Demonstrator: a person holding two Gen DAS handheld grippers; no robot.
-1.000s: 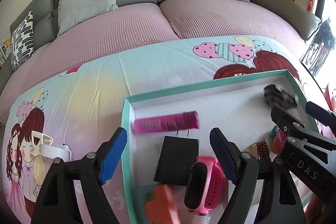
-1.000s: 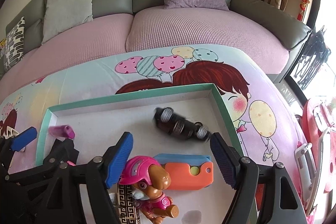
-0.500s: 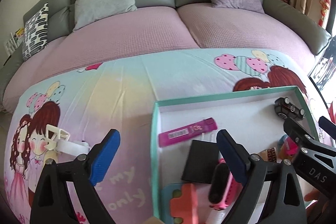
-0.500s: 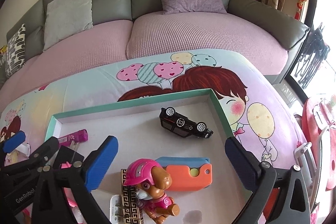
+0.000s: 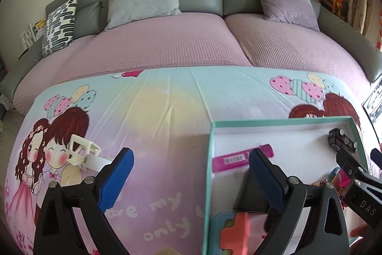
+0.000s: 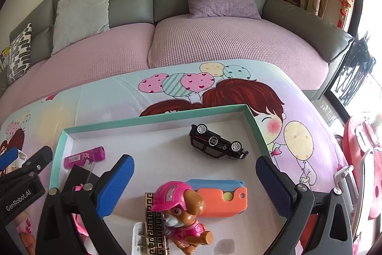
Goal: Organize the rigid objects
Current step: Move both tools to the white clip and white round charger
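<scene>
1. While the left claw (image 5: 191, 173) was opening, nothing lay between its blue pads; it straddled the teal-rimmed white cardboard tray's (image 5: 207, 159) left wall.
2. Right claw (image 6: 194, 179) stood spread wide, empty, above the tray.
3. Black toy car (image 6: 217, 144) lay upside down near the tray's far right corner.
4. Magenta plastic stick (image 6: 84, 156) lay near its left wall.

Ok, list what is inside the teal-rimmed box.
Inside the teal-rimmed box: a black toy car on its side, a magenta tube, an orange and blue case, a pup figure, a patterned block, a black block. The grippers cover the near part.
</scene>
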